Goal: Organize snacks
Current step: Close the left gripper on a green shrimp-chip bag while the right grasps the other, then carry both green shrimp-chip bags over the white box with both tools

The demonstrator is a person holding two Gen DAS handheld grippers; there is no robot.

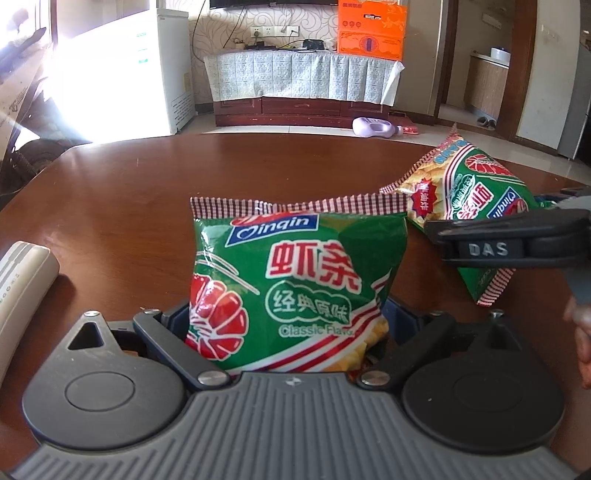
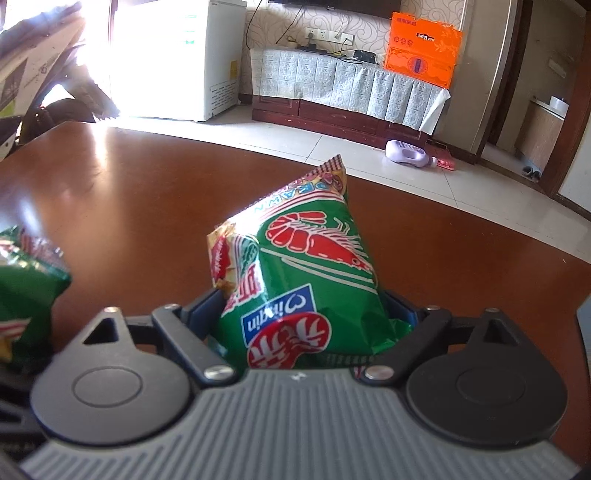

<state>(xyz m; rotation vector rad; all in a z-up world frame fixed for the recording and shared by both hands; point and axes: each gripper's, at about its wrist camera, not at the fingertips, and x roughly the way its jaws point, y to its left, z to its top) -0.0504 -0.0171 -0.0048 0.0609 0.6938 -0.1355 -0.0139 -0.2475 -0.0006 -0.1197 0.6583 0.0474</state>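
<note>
So our left tool [image 1: 286, 332] is clamped on a green prawn-cracker bag [image 1: 295, 280], fingers pinching its lower sides, and the bag stands upright with the striped seal on top and the label facing us the right way up. Our right tool [image 2: 303, 332] is squeezed onto a second prawn-cracker bag [image 2: 306, 277], this one tilted with its print upside down and one corner poking up and away from us. In the left wrist view we see that second bag [image 1: 469, 188] off to the right, held up above the counter [image 1: 129, 192] with the right tool [image 1: 517, 240] crossing in front of it, black body with "DAS" on it. The two bags sit just beside each other there, the corner of the first bag's seal close to the second bag; we can't tell if they touch. In the right wrist view the first bag [image 2: 26, 288] shows at the left edge, blurry. The counter is glossy reddish-brown wood. A white remote [image 1: 22, 280] lies on it to the left of our left tool. Farther out there's a tiled floor with a purple bottle [image 1: 375, 127] lying on it, a cabinet with a lace cover [image 1: 295, 79], an orange box [image 1: 371, 29] on top of it, and a white freezer [image 1: 173, 70] by the bright window.
</note>
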